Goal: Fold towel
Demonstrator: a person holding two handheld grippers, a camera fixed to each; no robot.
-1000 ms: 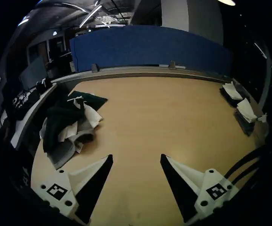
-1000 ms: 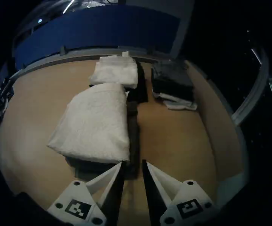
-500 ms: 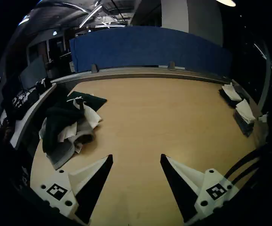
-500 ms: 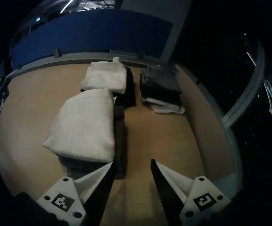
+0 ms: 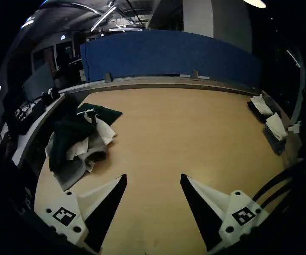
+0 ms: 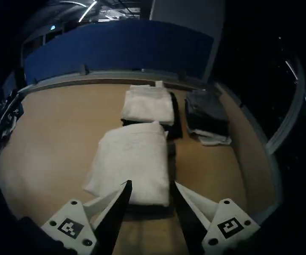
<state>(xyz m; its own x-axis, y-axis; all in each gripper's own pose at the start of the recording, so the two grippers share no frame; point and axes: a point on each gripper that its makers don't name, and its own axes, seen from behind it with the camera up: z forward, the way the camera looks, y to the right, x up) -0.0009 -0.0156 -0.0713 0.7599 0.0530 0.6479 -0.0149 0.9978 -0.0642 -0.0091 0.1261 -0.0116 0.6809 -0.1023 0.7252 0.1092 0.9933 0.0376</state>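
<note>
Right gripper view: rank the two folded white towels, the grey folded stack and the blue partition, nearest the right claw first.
1. Larger folded white terry towel, just ahead of the right claw.
2. Smaller folded white towel, behind it; grey folded stack, to its right, too close to call.
3. Blue partition, at the back.

Open-plan office: wooden desk (image 5: 186, 127), blue partition screen (image 5: 169, 55), monitors (image 5: 36, 83).

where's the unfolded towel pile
In the left gripper view, the pile lies near the table's left edge, just beyond the left gripper's left finger.
</note>
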